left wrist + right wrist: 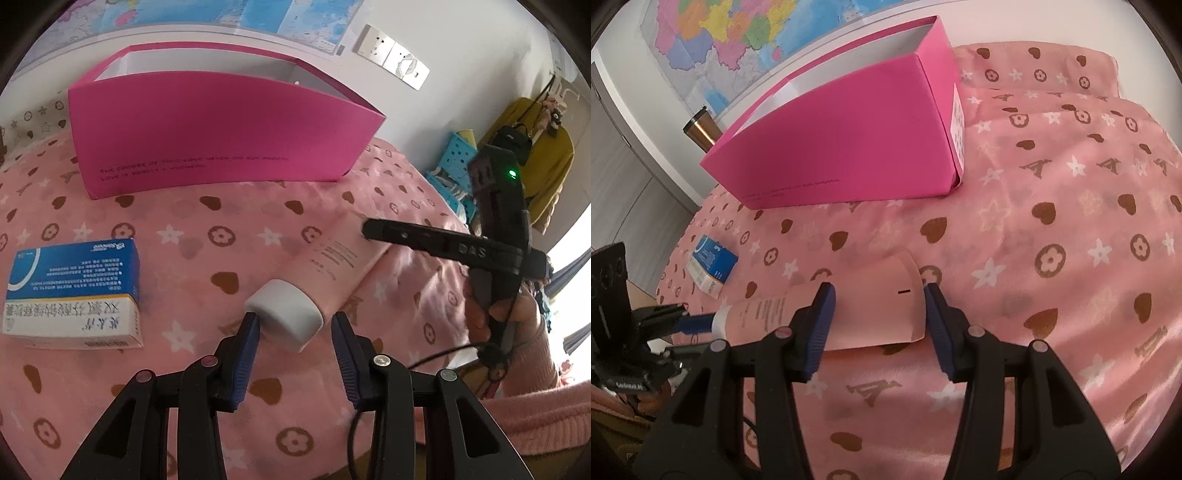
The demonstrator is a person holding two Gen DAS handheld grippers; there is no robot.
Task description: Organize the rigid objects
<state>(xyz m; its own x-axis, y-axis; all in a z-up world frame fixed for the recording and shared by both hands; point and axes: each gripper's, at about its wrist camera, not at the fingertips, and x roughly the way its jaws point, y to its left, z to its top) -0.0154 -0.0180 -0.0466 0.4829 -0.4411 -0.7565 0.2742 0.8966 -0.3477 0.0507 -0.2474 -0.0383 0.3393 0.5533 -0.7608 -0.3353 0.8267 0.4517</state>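
Observation:
A pink tube point(338, 258) with a white cap point(286, 314) lies on the pink patterned cloth point(207, 236). My left gripper point(295, 325) is open with its fingers on either side of the cap. My right gripper point(879, 295) is open around the tube's flat crimped end point(886, 306); it also shows in the left wrist view point(369, 227). A blue and white medicine box point(74, 291) lies to the left, also in the right wrist view point(711, 267). An open magenta box point(218, 122) stands behind, also in the right wrist view point(849, 136).
A wall map point(731, 40) hangs behind the magenta box. A metal tumbler point(700, 129) stands at the box's far left. Blue perforated baskets point(452, 166) and a yellow coat point(532, 147) are off the cloth's right side.

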